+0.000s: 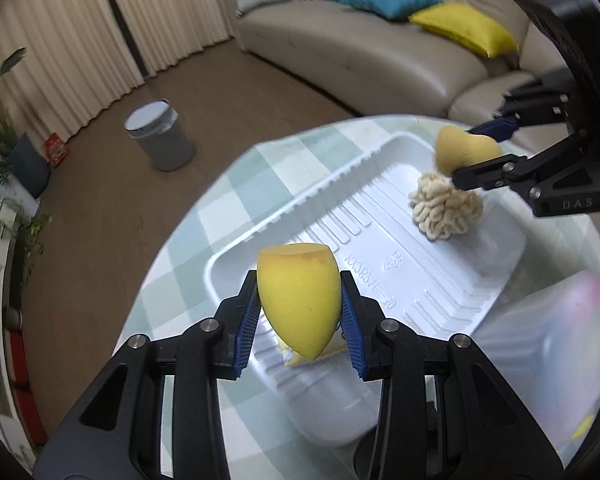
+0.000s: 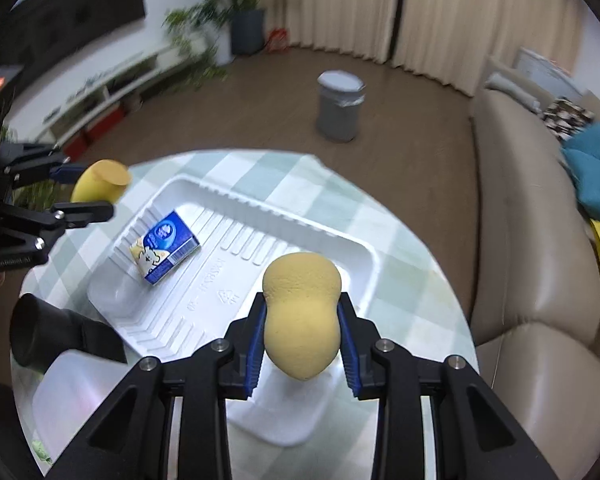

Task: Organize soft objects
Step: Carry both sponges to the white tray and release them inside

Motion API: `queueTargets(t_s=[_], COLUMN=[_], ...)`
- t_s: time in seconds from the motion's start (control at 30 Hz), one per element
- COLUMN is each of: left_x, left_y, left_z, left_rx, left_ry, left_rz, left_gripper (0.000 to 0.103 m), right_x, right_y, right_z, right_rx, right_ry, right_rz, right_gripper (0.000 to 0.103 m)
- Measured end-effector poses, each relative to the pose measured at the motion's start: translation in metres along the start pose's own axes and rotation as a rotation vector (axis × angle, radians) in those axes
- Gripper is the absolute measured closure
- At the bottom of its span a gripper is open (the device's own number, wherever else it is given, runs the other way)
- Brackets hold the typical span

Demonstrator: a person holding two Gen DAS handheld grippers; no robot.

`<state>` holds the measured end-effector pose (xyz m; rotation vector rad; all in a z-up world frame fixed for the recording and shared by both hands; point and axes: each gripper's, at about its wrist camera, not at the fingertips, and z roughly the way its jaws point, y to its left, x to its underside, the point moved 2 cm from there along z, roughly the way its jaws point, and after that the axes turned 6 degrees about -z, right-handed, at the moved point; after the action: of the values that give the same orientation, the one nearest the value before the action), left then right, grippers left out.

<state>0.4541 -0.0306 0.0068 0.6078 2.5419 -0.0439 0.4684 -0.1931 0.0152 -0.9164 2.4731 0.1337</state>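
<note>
While our left gripper [image 1: 300, 308] pinches the yellow sponge [image 1: 297, 300] and our right gripper [image 2: 302, 326] clamps the tan sponge [image 2: 302, 316] at its waist, both hover above the white tray [image 2: 259, 216]. We should lower each onto bare tray floor, clear of the fluffy ball [image 1: 446, 210] and blue packet [image 2: 165, 246], then loosen gently.

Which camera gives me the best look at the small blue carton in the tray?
The right wrist view: the carton lies unobstructed on the tray floor, its blue and yellow faces in full sight. In the left wrist view only a yellow corner peeks out beneath the yellow sponge held by the left gripper.
</note>
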Motion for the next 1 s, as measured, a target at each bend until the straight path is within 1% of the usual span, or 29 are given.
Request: queueTargets(t_s=[0.17,0.23,0.43,0.47,0.57,0.63,0.67,0.7,0.73,0.77,0.83,0.93,1.0], left_x=[-0.001,-0.001,0.002,0.003,0.003,0.002,0.002,0.002,0.001,0.001,-0.001,-0.003,-0.004], left_y=[-0.004,-0.005,-0.008,-0.009,-0.011,-0.013,-0.013,-0.013,-0.013,-0.013,-0.010,-0.004,0.000], left_z=[0.032,0.040,0.055,0.056,0.058,0.059,0.058,0.057,0.057,0.055,0.051,0.039,0.027], left_rx=[-0.012,-0.023,-0.031,-0.033,-0.036,-0.034,-0.028,-0.027,-0.028,-0.027,-0.021,-0.002,-0.002], left_ry=[0.098,0.113,0.149,0.154,0.159,0.150,0.146,0.146,0.142,0.136,0.121,0.087,0.056], left_rz=[0.051,0.061,0.059,0.062,0.061,0.056,0.051,0.047,0.043,0.036,0.022,-0.015,-0.036], left_gripper=[0.066,0.066,0.065,0.065,0.059,0.047,0.045,0.044,0.044,0.043,0.039,0.038,0.038], right_x=[-0.014,-0.017,-0.015,-0.014,-0.012,-0.011,-0.011,-0.011,-0.011,-0.011,-0.012,-0.012,-0.012], right_y=[0.018,0.023,0.029,0.030,0.030,0.030,0.030,0.030,0.030,0.031,0.029,0.024,0.023], right_z=[0.037,0.051,0.080,0.082,0.091,0.091,0.091,0.090,0.088,0.086,0.081,0.070,0.063], right_rx=[-0.045,-0.041,-0.024,-0.022,-0.024,-0.019,-0.020,-0.015,-0.006,-0.002,-0.005,0.004,0.002], right_ry=[0.104,0.148,0.200,0.203,0.210,0.210,0.207,0.201,0.195,0.189,0.173,0.139,0.117], right_rz=[-0.097,-0.128,-0.170,-0.173,-0.165,-0.157,-0.153,-0.154,-0.157,-0.157,-0.148,-0.128,-0.114], right_gripper=[0.068,0.068,0.067,0.067,0.067,0.066,0.062,0.059,0.052,0.050,0.049,0.042,0.041])
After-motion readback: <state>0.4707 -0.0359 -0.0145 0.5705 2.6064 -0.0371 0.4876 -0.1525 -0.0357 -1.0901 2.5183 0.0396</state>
